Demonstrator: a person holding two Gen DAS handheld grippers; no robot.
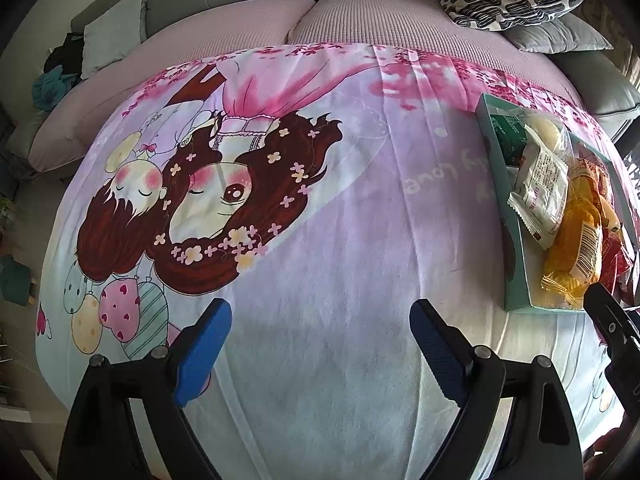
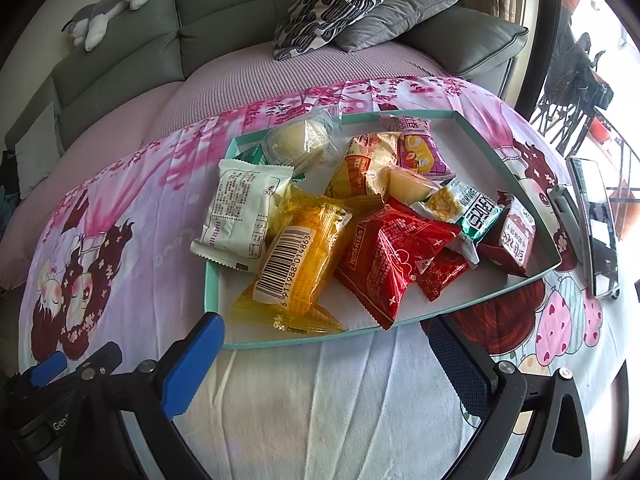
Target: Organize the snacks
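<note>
**Right wrist view: snacks heaped in the tray, both my grippers empty**

Right wrist camera looks down on a shallow teal-edged tray (image 2: 211,280) lying on the cartoon-print blanket (image 2: 320,392). I take that tray as my landmark. My right gripper (image 2: 324,360) hangs just short of the tray's near edge, its jaws spread wide with nothing between them; the blue pads sit over bare blanket.

Inside the tray the snacks lie in a loose pile. At its near-left corner is a yellow packet (image 2: 296,268) with a barcode facing up. Beside it, toward the tray's middle, lies a red packet (image 2: 384,264), with a smaller red packet (image 2: 440,272) touching its right side. A white packet (image 2: 240,216) hangs over the tray's left rim. At the tray's far side are a clear bag with a pale bun (image 2: 300,142) and a purple packet (image 2: 420,152). Near the tray's right end sit a green-and-white packet (image 2: 476,212) and a dark red packet (image 2: 516,236).

A phone (image 2: 596,228) stands propped just beyond the tray's right end. Behind the tray, a patterned cushion (image 2: 336,4) rests on the grey sofa (image 2: 120,56).

From the left wrist camera, my left gripper (image 1: 320,348) is well to the left of the tray (image 1: 516,280), wide open and holding nothing, over blanket only.
</note>
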